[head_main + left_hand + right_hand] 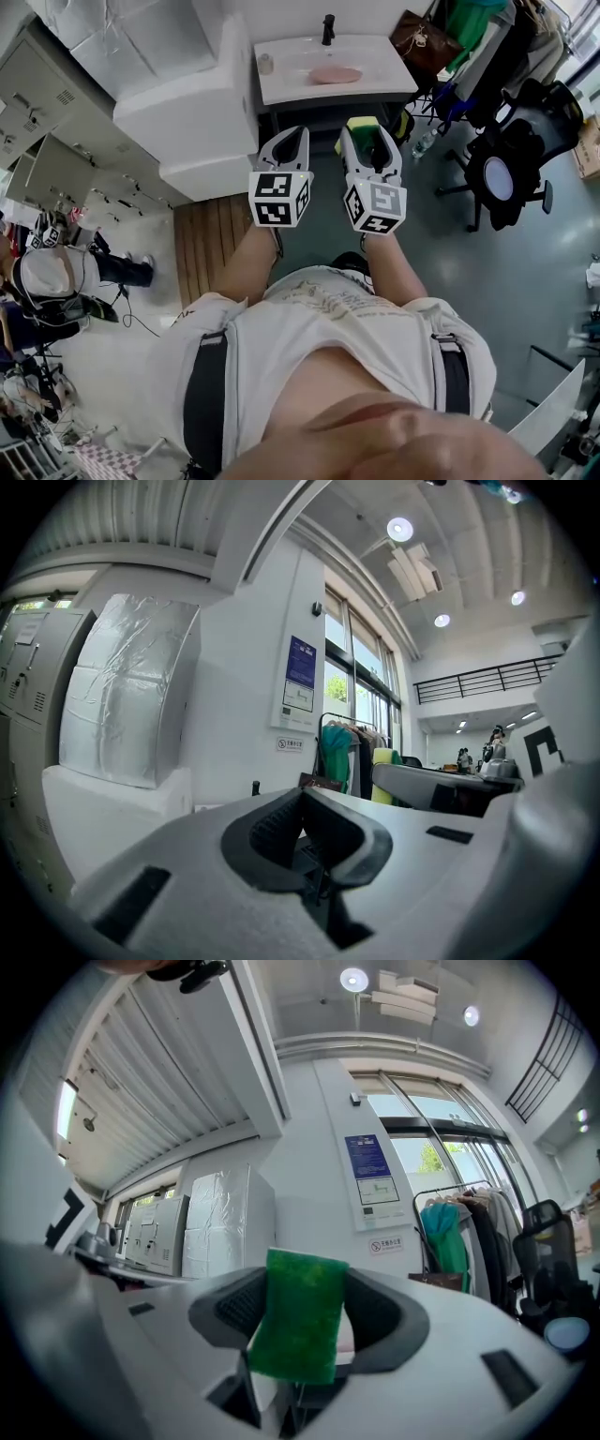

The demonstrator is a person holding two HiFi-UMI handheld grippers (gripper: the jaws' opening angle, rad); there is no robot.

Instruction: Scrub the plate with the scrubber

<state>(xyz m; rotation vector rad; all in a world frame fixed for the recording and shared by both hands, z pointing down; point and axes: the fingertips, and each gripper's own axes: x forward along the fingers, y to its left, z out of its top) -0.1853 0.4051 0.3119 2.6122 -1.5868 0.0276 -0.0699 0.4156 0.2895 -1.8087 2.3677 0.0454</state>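
Observation:
A pink plate lies in the white sink ahead of me, below a black faucet. Both grippers are held out at chest height, well short of the sink. My right gripper is shut on a scrubber with a green face and a yellow sponge back. In the right gripper view the green scrubber stands upright between the jaws of that gripper. My left gripper is shut with nothing in it, and its own view shows the gripper with its jaws closed together.
A small bottle stands on the sink's left rim. A large white wrapped block sits left of the sink, with a wooden mat on the floor. A black office chair and a brown bag are at the right.

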